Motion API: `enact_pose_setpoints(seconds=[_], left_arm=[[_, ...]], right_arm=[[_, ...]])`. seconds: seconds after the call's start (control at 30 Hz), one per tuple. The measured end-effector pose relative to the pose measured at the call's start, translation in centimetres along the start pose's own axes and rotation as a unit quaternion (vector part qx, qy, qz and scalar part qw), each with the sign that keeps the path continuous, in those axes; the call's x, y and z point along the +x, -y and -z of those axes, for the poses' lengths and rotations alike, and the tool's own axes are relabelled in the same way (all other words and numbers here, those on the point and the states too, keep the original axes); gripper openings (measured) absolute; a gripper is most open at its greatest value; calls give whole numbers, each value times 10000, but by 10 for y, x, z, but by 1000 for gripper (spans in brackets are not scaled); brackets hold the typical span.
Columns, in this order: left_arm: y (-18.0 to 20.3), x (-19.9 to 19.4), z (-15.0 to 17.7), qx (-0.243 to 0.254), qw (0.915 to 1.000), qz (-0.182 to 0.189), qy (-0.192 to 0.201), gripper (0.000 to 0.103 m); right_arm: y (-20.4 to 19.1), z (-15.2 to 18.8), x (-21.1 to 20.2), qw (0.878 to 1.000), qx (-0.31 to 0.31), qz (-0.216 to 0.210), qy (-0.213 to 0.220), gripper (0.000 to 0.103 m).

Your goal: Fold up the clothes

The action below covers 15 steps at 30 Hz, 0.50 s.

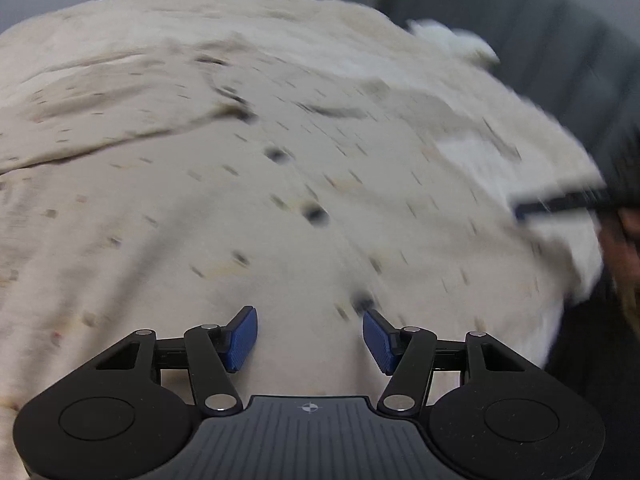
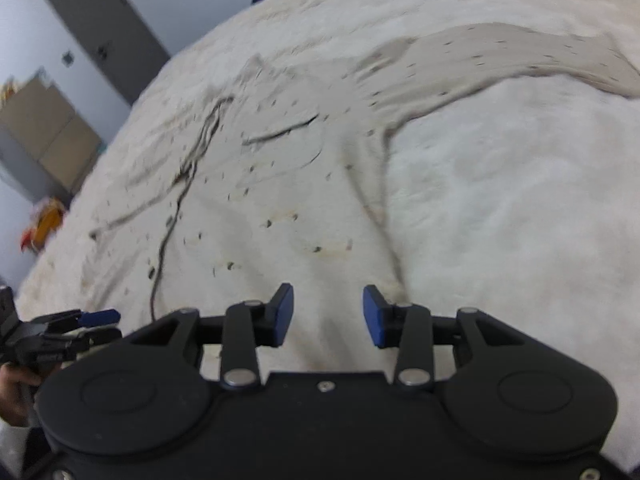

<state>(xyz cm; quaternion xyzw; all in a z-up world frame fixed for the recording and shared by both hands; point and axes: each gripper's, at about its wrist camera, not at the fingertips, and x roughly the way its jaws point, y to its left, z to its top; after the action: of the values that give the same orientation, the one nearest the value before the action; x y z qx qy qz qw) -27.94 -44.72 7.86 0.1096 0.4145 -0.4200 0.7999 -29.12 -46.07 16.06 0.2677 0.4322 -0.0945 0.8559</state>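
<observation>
A cream shirt [image 1: 200,200] with small dark flecks and a row of dark buttons [image 1: 316,214] lies spread on a white fluffy blanket [image 2: 500,200]. My left gripper [image 1: 310,316] hovers open just over the shirt's front, its right pad next to a button, with nothing between the pads. My right gripper [image 2: 328,294] is open too, low over the shirt [image 2: 280,184] near its side seam, gripping nothing. One sleeve [image 2: 500,52] stretches away to the upper right. In the right wrist view the left gripper [image 2: 100,322] shows at the lower left, held by a hand [image 2: 16,392].
The blanket covers a bed and drops off at its edges. Beyond the far left edge stand a grey door [image 2: 100,28], a tan cabinet [image 2: 48,128] and an orange and red object [image 2: 44,224] on the floor. A grey wall [image 1: 540,40] lies past the right side.
</observation>
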Motion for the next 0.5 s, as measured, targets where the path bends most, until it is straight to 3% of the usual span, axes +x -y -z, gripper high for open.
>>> enact_pose_setpoints(seconds=[0.1, 0.23, 0.3, 0.43, 0.5], left_arm=[[27, -1, 19, 1095, 9937, -148, -200, 53], [24, -21, 12, 1141, 9934, -43, -85, 53], [18, -30, 1, 848, 9963, 79, 140, 54], [3, -32, -24, 106, 9970, 319, 694, 56], [3, -23, -31, -78, 9954, 261, 916, 56]], right_arm=[[3, 15, 9, 9986, -177, 83, -491, 37], [14, 11, -13, 9989, -229, -234, -333, 39], [37, -10, -27, 9991, 198, -379, 71, 43], [99, -55, -42, 9889, 1056, -79, 1038, 45], [147, -75, -45, 9628, 2037, 459, 1718, 47]])
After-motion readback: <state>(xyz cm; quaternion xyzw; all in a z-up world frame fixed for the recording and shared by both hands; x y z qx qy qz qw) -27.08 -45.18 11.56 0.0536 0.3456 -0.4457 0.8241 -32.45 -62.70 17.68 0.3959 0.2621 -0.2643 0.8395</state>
